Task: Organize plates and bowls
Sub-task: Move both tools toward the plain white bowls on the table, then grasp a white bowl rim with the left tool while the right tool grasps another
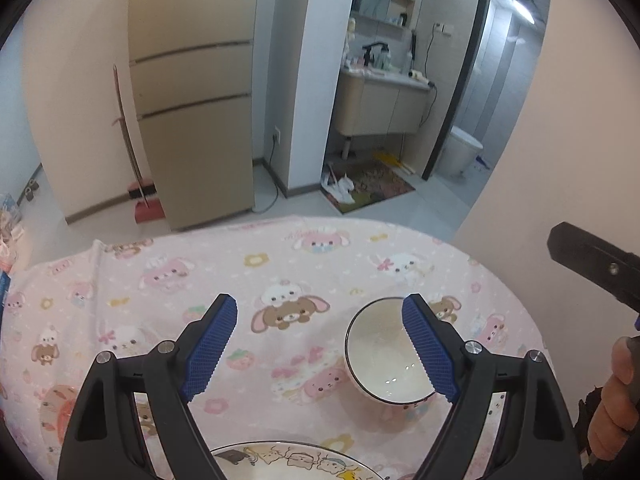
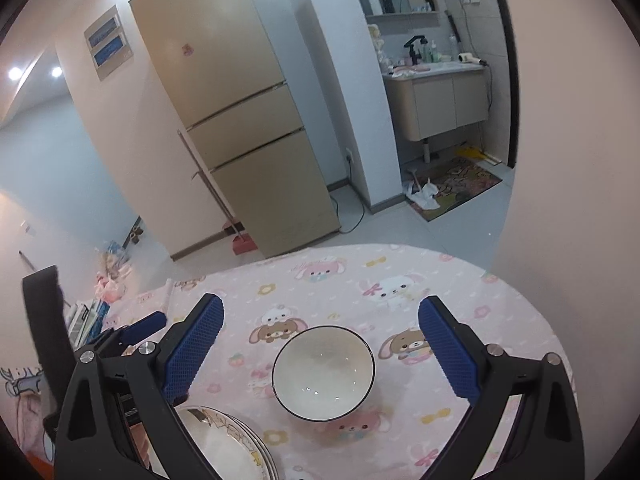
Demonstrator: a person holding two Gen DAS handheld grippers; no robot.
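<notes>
soft indoor light | ceiling glare | fisheye-bent edges | slightly soft

Bowl (image 1: 386,354) beside open left tongs (image 1: 319,348)

your white glazed ceramic bowl with a thin dark rim (image 2: 323,372) shines glossy and smooth, catching small highlights. the cartoon-printed ceramic plates (image 2: 224,446) gleam likewise. beneath them, the pink cartoon-print cloth (image 1: 280,264) on the desk looks soft and matt. your jaws carry blue textured rubbery pads (image 1: 210,350) on matt black plastic.
</notes>
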